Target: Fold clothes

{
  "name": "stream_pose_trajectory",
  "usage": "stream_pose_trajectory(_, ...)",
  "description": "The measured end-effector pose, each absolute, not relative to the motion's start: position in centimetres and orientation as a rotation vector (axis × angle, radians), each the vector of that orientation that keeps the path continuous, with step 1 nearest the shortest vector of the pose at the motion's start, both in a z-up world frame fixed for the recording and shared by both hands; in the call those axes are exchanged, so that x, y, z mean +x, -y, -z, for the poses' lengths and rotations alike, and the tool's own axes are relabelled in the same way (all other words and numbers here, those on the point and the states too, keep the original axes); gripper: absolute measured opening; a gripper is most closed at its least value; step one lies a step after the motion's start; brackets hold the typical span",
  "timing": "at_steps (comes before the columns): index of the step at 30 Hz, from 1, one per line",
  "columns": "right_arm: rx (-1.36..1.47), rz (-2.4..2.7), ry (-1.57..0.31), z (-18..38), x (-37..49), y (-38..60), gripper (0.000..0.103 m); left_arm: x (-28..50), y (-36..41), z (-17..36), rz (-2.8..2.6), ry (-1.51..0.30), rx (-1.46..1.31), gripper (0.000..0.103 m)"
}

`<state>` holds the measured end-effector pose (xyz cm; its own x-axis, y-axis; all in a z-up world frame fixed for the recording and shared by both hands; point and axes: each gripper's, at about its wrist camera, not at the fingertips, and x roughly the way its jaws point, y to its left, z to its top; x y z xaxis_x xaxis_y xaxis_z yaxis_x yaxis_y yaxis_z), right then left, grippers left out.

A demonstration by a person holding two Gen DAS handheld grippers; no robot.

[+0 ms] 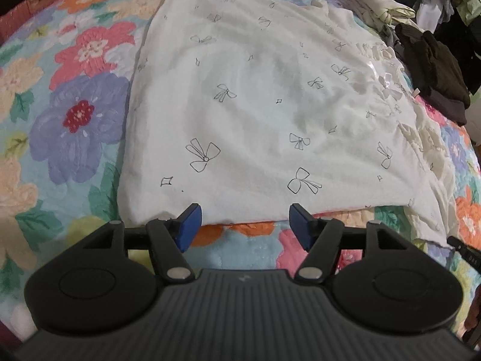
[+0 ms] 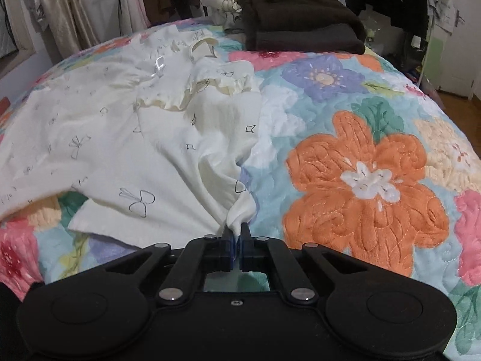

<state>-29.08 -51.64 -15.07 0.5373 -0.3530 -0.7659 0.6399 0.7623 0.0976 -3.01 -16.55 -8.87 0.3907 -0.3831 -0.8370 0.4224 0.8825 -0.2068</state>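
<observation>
- Folding is underway on the white dress with the bow print – it lies spread over the floral quilt, near hem toward the left gripper, ruffled end on the far right.
- Right gripper – fingers pressed together, clamped on a bunched corner of the dress at its right edge; cloth pulls into a taut ridge from that pinch.
- Left gripper – fingers wide apart, holding nothing, poised just at the near hem.
- Progress, my read: early. Dress looks mostly flat, maybe one layer doubled; side fold in hand, lengthwise folds left.
- Done pile: folded dark clothes and a folded cream item stacked at the far edge of the quilt, well apart from the dress.
- Beyond the bed: hanging clothes, blurred.
</observation>
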Motion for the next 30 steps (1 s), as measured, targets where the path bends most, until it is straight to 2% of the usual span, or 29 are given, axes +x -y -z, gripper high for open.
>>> stream_pose_trajectory(2,0.443,0.627,-0.822,14.2,-29.3,51.8,0.005,-3.6,16.5,8.3,0.505,-1.029,0.065,0.064)
stream_pose_trajectory(5,0.507,0.625,-0.820,11.4,-29.4,51.0,0.028,-4.5,16.5,7.4,0.501,-0.996,0.089,0.064)
stream_pose_trajectory(6,0.491,0.599,-0.806,10.0,-29.3,50.2,0.042,-4.8,16.5,6.9,0.503,-0.986,0.091,0.068)
stream_pose_trajectory(8,0.417,0.564,-0.786,7.2,-28.6,48.3,0.059,-5.3,16.6,5.9,0.511,-0.964,0.090,0.074)
stream_pose_trajectory(13,0.363,0.437,-0.726,3.2,-26.1,43.9,0.062,-6.8,16.7,3.9,0.524,-0.918,0.097,0.085)
stream_pose_trajectory(17,0.331,0.368,-0.722,1.1,-24.1,40.8,0.062,-7.7,16.4,3.0,0.530,-0.905,0.088,0.086)
stream_pose_trajectory(21,0.269,0.334,-0.715,-0.5,-23.3,39.1,0.067,-8.5,16.1,2.1,0.544,-0.881,0.075,0.089)
stream_pose_trajectory(30,0.316,0.334,-0.767,0.3,-22.1,38.5,0.067,-9.8,15.7,2.3,0.551,-0.880,0.094,0.094)
